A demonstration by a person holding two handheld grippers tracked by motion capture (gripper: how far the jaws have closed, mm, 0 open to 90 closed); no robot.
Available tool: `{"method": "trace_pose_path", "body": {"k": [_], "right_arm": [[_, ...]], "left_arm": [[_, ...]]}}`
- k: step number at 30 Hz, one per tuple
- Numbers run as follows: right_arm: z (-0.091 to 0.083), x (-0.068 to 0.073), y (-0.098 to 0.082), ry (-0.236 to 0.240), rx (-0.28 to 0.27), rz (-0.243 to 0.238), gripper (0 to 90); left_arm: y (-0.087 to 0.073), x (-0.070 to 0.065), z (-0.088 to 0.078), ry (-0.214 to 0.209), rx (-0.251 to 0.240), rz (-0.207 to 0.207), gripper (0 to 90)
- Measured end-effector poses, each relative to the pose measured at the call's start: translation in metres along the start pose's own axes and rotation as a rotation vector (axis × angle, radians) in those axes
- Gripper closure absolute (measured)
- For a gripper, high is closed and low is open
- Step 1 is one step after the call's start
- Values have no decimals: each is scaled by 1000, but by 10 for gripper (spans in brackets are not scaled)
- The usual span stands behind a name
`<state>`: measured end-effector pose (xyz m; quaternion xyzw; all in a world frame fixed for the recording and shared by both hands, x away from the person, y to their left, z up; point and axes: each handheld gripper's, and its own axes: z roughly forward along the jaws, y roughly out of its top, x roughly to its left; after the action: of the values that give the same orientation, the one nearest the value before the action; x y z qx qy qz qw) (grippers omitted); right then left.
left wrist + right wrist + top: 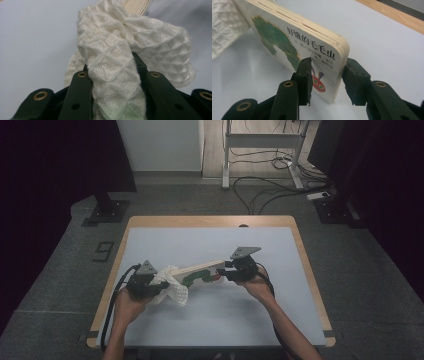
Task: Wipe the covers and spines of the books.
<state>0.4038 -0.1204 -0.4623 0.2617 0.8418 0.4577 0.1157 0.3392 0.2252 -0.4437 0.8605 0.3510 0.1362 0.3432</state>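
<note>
Thick rectangular board book with glossy caterpillar cover, above table centre, right gripper clamped on its rounded end, left gripper pinching soft waffle-textured white cloth at book's 9 o'clock end

Cloth: white knit, waffle/diamond weave, soft, fuzzy, matt. Board book: thick cardboard pages, layered pale edges, printed cover w/ slight sheen. Gripper jaws: black matt plastic, brass-look rivets. Table: smooth matt pale top w/ wood edge. Floor: grey carpet, rough.
</note>
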Motion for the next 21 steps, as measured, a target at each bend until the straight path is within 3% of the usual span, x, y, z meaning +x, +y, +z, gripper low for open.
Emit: {"method": "trace_pose_path", "body": {"k": [6, 21], "right_arm": [[0, 0, 0, -2, -3, 0, 589], [0, 0, -1, -1, -10, 1, 589]], "left_arm": [[-9, 2, 10, -22, 0, -26, 694], [-35, 2, 48, -45, 55, -67, 688]]}}
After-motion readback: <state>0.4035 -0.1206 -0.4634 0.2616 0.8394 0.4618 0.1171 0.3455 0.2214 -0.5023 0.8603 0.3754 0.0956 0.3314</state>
